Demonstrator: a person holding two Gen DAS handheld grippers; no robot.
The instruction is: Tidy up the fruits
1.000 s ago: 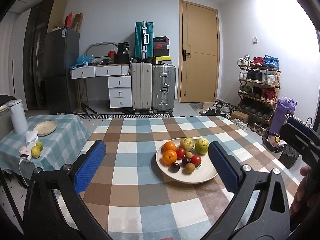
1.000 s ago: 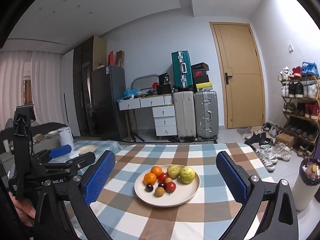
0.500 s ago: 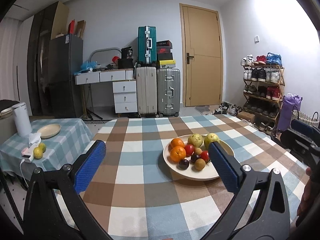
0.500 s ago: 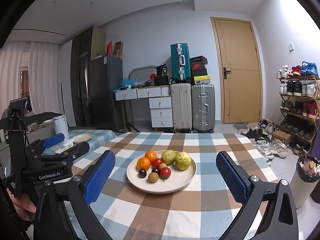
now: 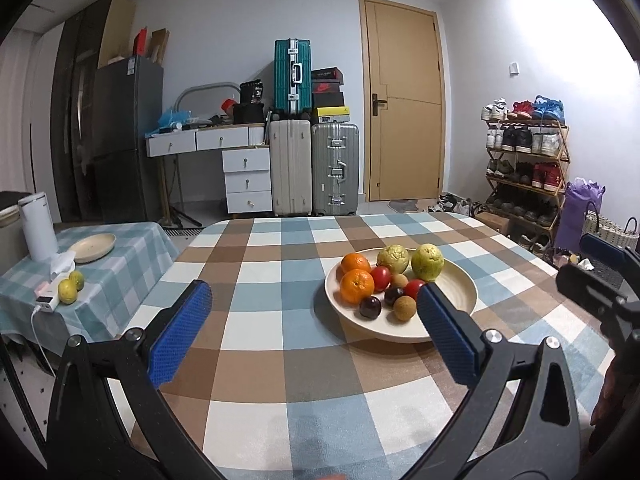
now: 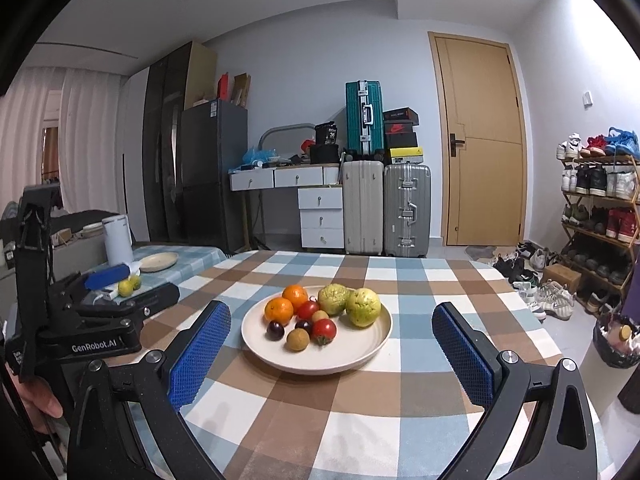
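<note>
Both hand-held grippers are hovering above the checked bench (image 6: pixel 360 408) with jaws spread wide and gripping nothing. Ahead of the right hand-held gripper (image 6: pixel 332 340), between its blue pads, the plate (image 6: pixel 360 356) is carrying the fruits (image 6: pixel 320 314). Ahead and right of the left hand-held gripper (image 5: pixel 312 332), its right pad (image 5: pixel 448 336) is hiding part of the plate (image 5: pixel 460 292) rim. "GenRobot.AI" is reading white on the left unit's body (image 6: pixel 94 346). Shoebox labels in the background are too small to read.
</note>
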